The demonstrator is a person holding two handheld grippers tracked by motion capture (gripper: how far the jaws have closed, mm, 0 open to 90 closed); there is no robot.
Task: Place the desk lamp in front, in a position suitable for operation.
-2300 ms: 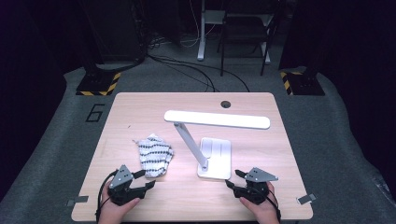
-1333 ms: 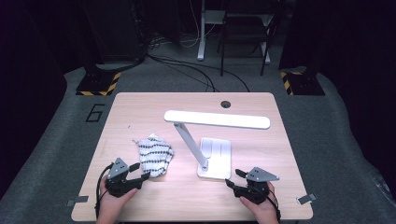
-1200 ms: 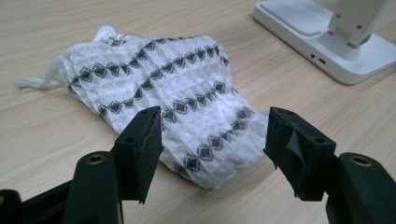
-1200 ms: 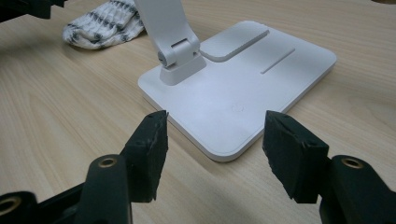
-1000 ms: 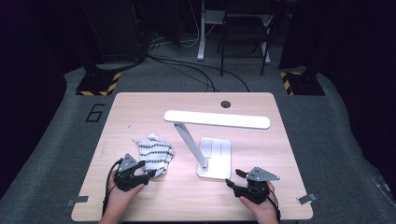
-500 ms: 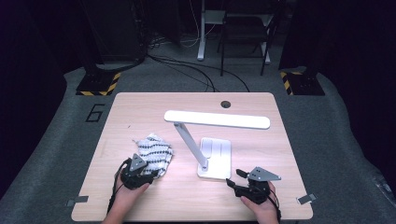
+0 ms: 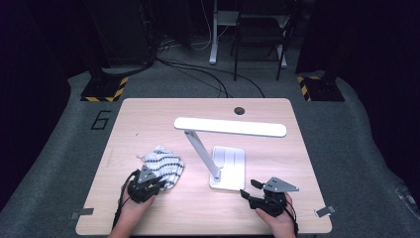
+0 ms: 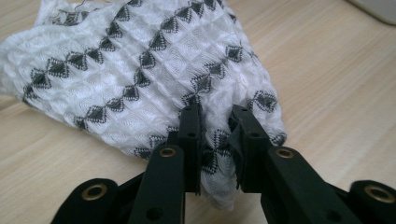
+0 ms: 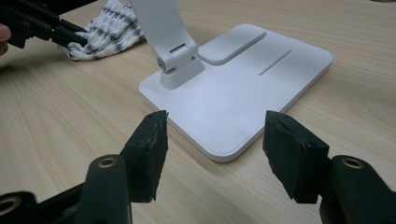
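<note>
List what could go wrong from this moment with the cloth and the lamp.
The left gripper, jaws just closed, pinches only one fold of the patterned cloth; it may slip out when lifted. The cloth lies beside the desk lamp, so dragging it could snag the lamp's arm. The right gripper is open and steadies nothing.

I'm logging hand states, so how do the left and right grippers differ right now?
The left gripper has just closed and is shut on a fold of the patterned cloth; the right gripper is open, holding nothing. The left sits at the cloth's near edge; the right faces the lamp base without touching it. Both stay low over the table.
</note>
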